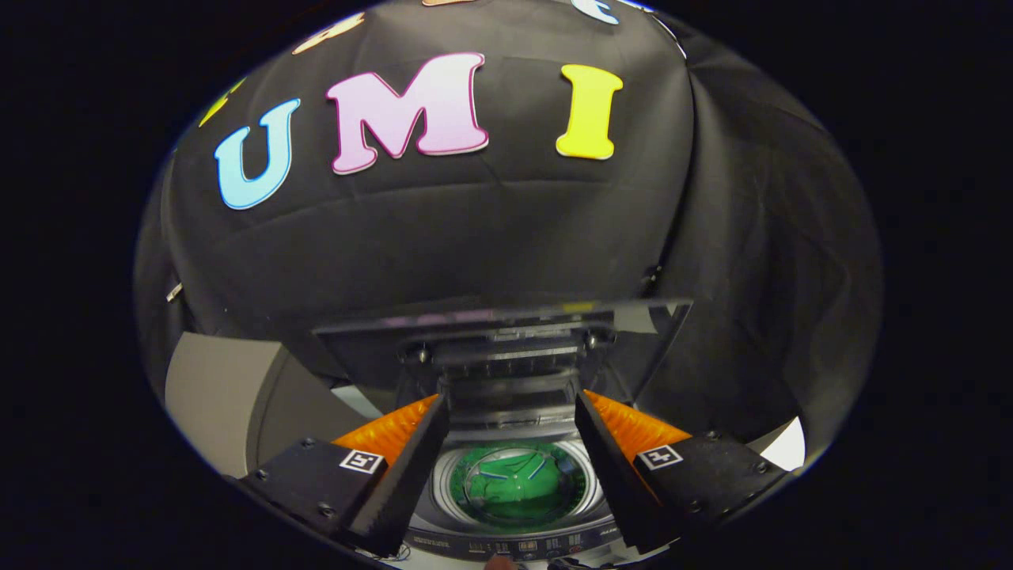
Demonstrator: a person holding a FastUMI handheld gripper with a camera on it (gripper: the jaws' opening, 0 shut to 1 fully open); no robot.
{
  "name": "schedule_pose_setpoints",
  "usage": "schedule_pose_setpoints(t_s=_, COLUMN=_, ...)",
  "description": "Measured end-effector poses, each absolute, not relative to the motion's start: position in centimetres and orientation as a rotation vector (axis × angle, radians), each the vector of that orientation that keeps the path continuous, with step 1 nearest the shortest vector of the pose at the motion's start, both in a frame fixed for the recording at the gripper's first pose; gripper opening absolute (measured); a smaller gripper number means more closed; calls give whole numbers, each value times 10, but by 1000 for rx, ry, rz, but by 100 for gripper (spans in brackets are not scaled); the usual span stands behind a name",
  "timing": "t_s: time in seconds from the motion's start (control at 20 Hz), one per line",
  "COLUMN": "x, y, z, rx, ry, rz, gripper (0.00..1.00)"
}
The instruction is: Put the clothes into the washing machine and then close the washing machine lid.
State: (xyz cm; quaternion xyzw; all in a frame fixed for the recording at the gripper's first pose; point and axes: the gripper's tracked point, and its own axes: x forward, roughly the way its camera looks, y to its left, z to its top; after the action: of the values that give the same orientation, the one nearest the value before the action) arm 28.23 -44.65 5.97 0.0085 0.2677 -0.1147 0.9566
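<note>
Gripper view looks down over a top-loading washing machine [506,530] whose lid [498,336] stands raised against the booth's wall. Inside the drum [455,463] lies a green garment [518,487], seen between the fingers. The gripper [510,412] hangs above with its fingers spread apart and holding nothing. The lid could drop hard if pushed carelessly, or a finger could slip off its smooth edge. Small print on the control panel [514,548] is too tiny to read.
</note>
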Motion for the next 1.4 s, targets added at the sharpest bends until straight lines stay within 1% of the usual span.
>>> schedule_pose_setpoints(t_s=0.25, x=332, y=-450, z=99, rx=39, ry=474, rz=-231, gripper=100)
schedule_pose_setpoints(t_s=0.45, x=372, y=-456, z=84, rx=58, ry=496, rz=-225, gripper=100)
schedule_pose_setpoints(t_s=0.65, x=389, y=-459, z=55, rx=44, ry=565, rz=-235, gripper=100)
schedule_pose_setpoints(t_s=0.85, x=387, y=-455, z=39, rx=-10, ry=587, rz=-228, gripper=100)
schedule_pose_setpoints(t_s=1.1, x=365, y=-458, z=44, rx=-31, ry=521, rz=-241, gripper=100)
schedule_pose_setpoints(t_s=1.4, x=325, y=-454, z=40, rx=-38, ry=503, rz=-252, gripper=100)
